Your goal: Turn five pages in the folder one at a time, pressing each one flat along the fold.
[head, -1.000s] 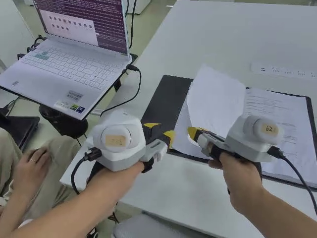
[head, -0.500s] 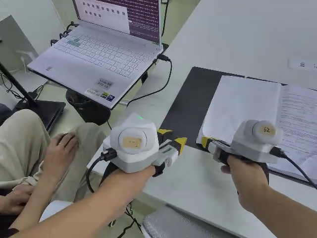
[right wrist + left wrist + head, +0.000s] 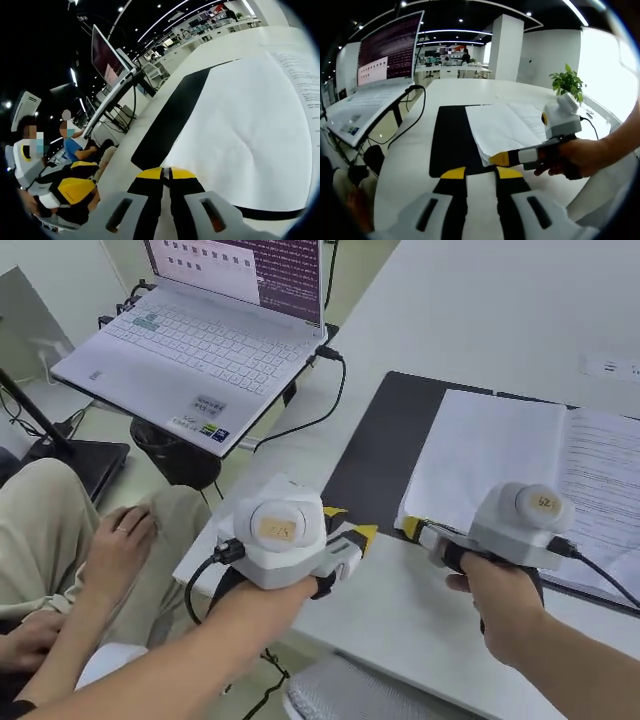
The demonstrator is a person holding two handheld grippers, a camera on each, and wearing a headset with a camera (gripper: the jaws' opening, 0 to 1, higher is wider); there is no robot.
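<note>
Beyond the right gripper (image 3: pixel 412 529), the folder (image 3: pixel 375 445) runs off the picture's edge in the head view. That gripper's body and the hand (image 3: pixel 500 600) holding it cover part of the folder's near edge. The print on the printed page (image 3: pixel 605 490) is too small to read.

The folder lies open and flat on the white table (image 3: pixel 480 310), ahead of both grippers. Its black inner cover is straight ahead of the left gripper (image 3: pixel 355 535). A blank white page (image 3: pixel 490 455) lies flat just ahead of the right gripper, and the printed page is farther out on that gripper's outer side.

Seen in the right gripper view, its jaws are pressed together, with only a thin line between the yellow tips. They sit right at the near corner of the white page (image 3: pixel 240 135). Whether that corner is nipped between them cannot be made out.

The left gripper (image 3: pixel 480 173) has its jaws apart with bare table between them. It holds nothing and stops just short of the folder's near edge. The two grippers sit close beside each other, tips not touching. A laptop (image 3: pixel 190 350) stands well off on the left gripper's outer side.
</note>
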